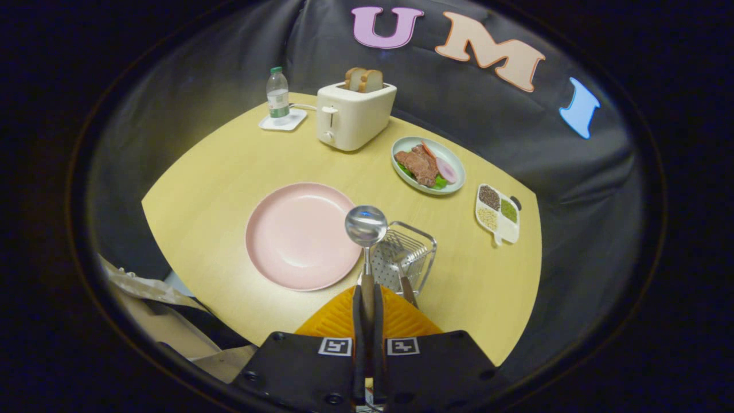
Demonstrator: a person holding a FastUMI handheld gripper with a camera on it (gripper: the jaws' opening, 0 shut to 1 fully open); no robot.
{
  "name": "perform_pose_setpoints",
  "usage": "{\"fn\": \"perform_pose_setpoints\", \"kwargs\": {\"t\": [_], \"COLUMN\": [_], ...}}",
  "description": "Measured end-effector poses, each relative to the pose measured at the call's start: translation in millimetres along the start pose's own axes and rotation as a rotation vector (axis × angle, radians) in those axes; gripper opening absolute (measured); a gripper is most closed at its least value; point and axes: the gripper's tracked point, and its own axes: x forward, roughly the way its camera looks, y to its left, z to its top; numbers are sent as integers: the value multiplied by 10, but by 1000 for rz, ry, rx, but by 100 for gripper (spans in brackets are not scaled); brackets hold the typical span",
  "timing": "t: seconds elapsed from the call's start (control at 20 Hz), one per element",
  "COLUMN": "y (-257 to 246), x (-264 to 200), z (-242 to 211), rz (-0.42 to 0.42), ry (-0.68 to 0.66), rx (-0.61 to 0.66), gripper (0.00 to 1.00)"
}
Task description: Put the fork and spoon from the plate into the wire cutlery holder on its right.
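1. One spoon (pixel 366 228) is held between the fingers (pixel 360 312), which are closed on its wooden handle from both sides. Its shiny round metal bowl points forward, above the gap between the plate and the holder.
2. One fork (pixel 403 275) is already in the wire cutlery holder (pixel 408 256). It has a wooden handle and leans toward the fingers.
3. The holder is one metal wire basket with a perforated base. It stands just ahead of the fingers, at about 1 o'clock from them.
4. One pink plate (pixel 301 235) lies just beside the holder, at 9 o'clock from it. Nothing lies on it.
5. The worktop (pixel 229 172) is of light wood.
6. Beyond the plate, at 12 o'clock, stands one cream toaster (pixel 352 115) with two slices of bread (pixel 363 80) in it.
7. At 9 o'clock from the toaster, one water bottle (pixel 278 96) stands on one white coaster (pixel 283 121).
8. At 4 o'clock from the toaster lies one pale dish (pixel 428 165) with meat and greens.
9. At 4 o'clock from that dish lies one white divided tray (pixel 498 214) with three kinds of grains.
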Motion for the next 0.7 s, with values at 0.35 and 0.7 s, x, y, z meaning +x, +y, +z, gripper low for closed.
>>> {"fn": "perform_pose_setpoints", "kwargs": {"t": [0.35, 0.7], "y": [-244, -221], "x": [-6, 81], "z": [-222, -224], "rz": [-41, -33], "ry": [85, 125], "rx": [2, -1], "gripper": [8, 12]}}
